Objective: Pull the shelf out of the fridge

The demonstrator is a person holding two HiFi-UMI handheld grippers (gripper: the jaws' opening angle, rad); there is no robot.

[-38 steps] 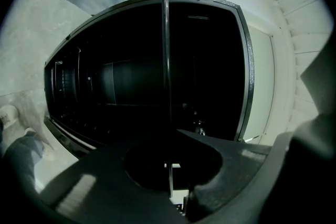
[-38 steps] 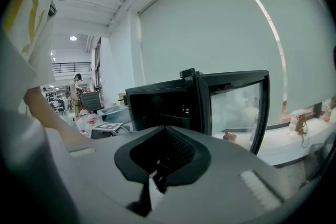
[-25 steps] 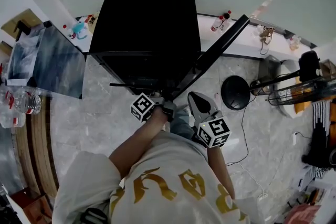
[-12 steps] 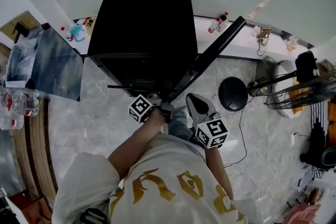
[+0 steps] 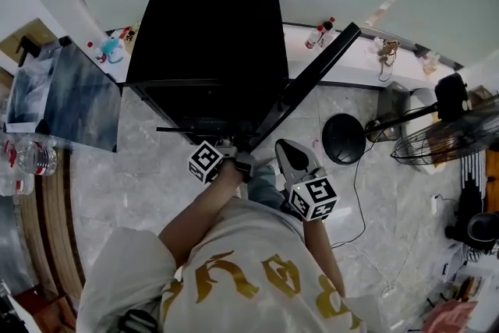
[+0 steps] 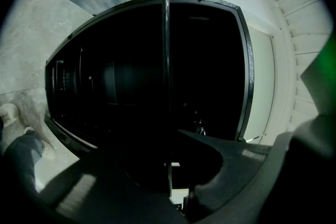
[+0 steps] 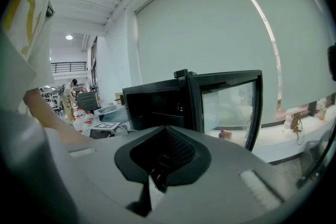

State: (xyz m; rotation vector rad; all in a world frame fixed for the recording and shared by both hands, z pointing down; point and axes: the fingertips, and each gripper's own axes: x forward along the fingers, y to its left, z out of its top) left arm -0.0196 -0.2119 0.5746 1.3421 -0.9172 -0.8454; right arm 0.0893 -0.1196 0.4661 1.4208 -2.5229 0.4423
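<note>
A black fridge (image 5: 207, 35) stands on the floor ahead of me, its glass door (image 5: 312, 82) swung open to the right. A thin shelf (image 5: 179, 129) shows as a dark line at the fridge's open front. In the left gripper view the shelf (image 6: 165, 60) runs edge-on straight out from between the jaws into the dark interior. My left gripper (image 5: 238, 148) (image 6: 168, 186) is shut on the shelf's front edge. My right gripper (image 5: 286, 148) (image 7: 157, 178) hangs just right of it, shut and holding nothing; it looks at the fridge (image 7: 157, 102) and door (image 7: 231, 102).
A round black fan base (image 5: 343, 138) with a cable lies on the floor right of the door. A wire-cage fan (image 5: 444, 140) stands farther right. A tilted glass panel (image 5: 70, 93) and water bottles (image 5: 31, 152) are at the left. Small bottles (image 5: 323, 33) sit on the window ledge.
Almost nothing differs: the left gripper and the shelf's edge have drifted slightly left in the head view. The right gripper holds its place.
</note>
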